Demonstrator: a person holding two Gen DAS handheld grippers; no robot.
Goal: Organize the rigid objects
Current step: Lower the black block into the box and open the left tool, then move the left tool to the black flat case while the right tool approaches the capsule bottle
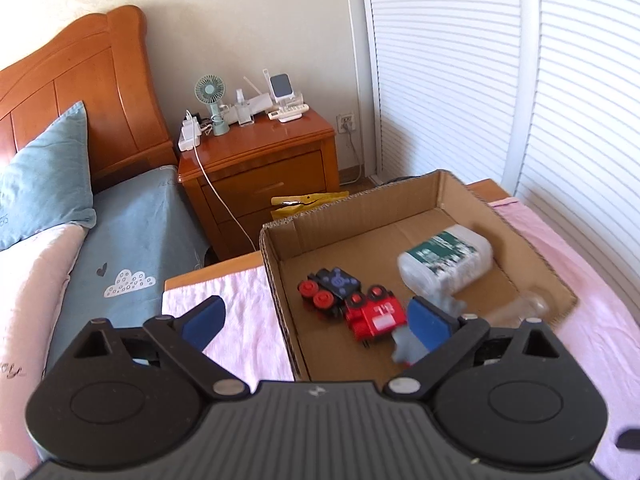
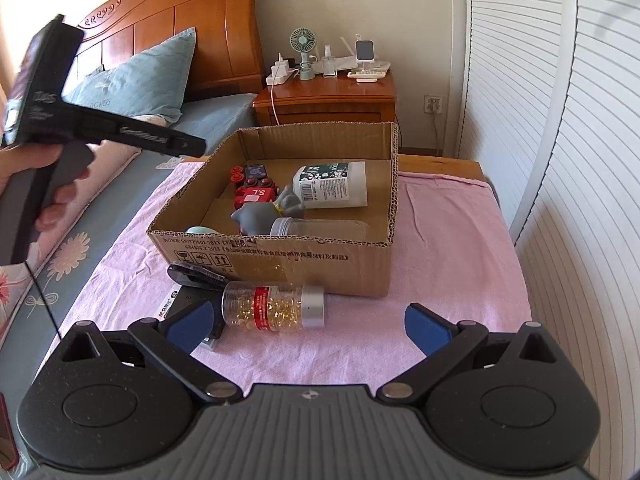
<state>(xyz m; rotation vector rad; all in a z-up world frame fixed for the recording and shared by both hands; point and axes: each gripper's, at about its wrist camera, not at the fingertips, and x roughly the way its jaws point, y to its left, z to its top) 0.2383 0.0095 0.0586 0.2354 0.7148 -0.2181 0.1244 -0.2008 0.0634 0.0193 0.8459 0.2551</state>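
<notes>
My right gripper (image 2: 312,322) hangs low over the pink cloth (image 2: 440,240), and the capsule bottle (image 2: 276,306) lies right ahead of it, on its side, just in front of the cardboard box (image 2: 280,256). Its long axis runs left to right across my view, silver cap to the right, clear base to the left, so my jaws would straddle its length and not its width; I judge I'll need to turn the wrist or come in over the narrow body. The bottle sits a little left of my centre line, close to the left blue pad (image 2: 192,320). A black clip (image 2: 196,273) and a dark flat item under it lie just left of the bottle, touching or nearly so.

The right gripper is spread wide, holding nothing, touching nothing.

My left gripper (image 1: 316,320) is up over the box's near-left corner, also splayed wide and empty, with the red toy train (image 1: 374,314) and black toy car (image 1: 330,286) below it inside the box, beside the white jar (image 1: 446,258). The right gripper is the nearer one to the bottle, so that grab looks like mine to take on this side.
</notes>
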